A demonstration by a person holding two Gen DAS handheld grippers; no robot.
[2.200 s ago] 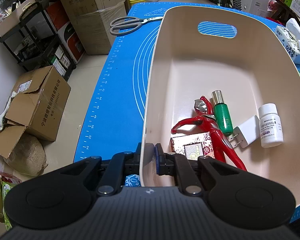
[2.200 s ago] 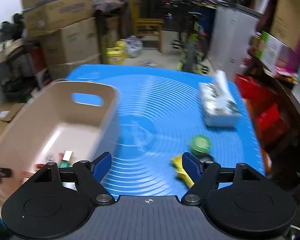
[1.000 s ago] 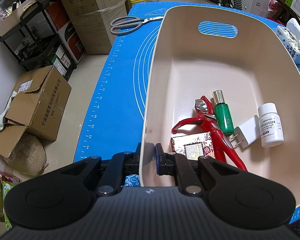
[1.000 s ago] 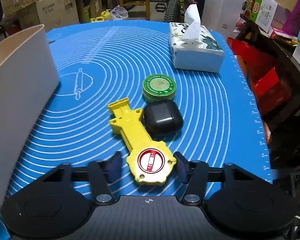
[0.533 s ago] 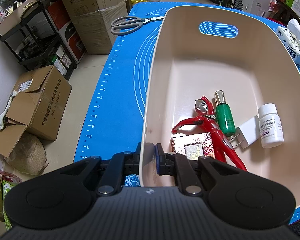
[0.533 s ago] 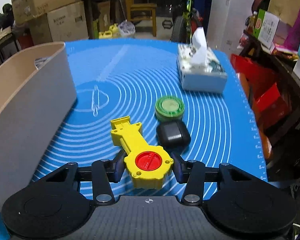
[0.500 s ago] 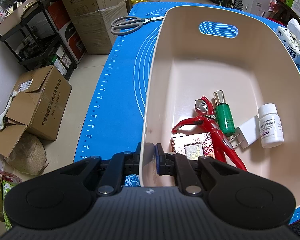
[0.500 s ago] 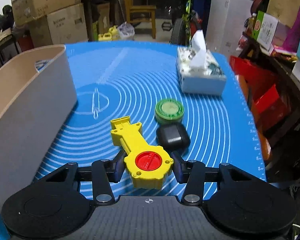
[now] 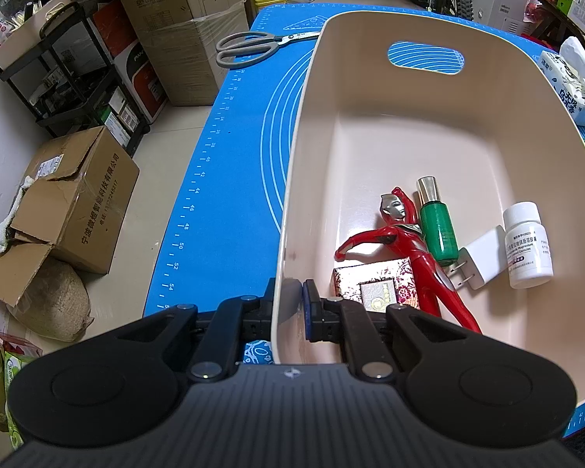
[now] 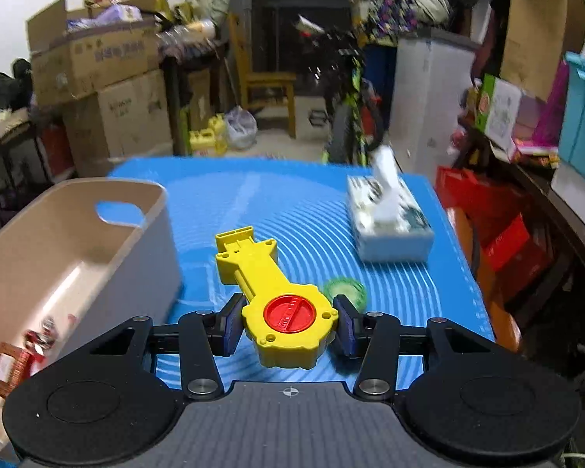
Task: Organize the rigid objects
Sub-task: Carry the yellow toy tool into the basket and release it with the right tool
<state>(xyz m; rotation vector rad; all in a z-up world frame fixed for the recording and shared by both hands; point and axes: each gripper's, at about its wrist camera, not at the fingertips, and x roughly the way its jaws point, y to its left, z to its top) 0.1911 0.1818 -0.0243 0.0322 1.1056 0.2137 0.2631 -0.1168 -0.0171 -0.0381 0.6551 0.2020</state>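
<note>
My left gripper [image 9: 290, 308] is shut on the near rim of the beige bin [image 9: 429, 117], one finger inside and one outside. In the bin lie a red figure [image 9: 405, 241], a green bottle [image 9: 436, 226], a white charger plug [image 9: 483, 255], a white pill bottle [image 9: 526, 245] and a patterned box [image 9: 374, 284]. My right gripper [image 10: 288, 325] is shut on the round head of a yellow toy launcher with a red dial [image 10: 269, 284], held above the blue mat [image 10: 312, 210]. The bin [image 10: 58, 241] is at its left. A green round tin [image 10: 347, 288] lies on the mat behind the launcher.
A tissue box [image 10: 386, 218] stands at the mat's far right. Grey scissors [image 9: 253, 45] lie on the mat left of the bin's far end. Cardboard boxes [image 9: 70, 195] and a rack stand on the floor at the left. Red bags are beyond the mat's right edge.
My right gripper closed on the yellow launcher and has lifted it off the mat, tilting upward; the black case is out of view. The left gripper and bin have not moved.
</note>
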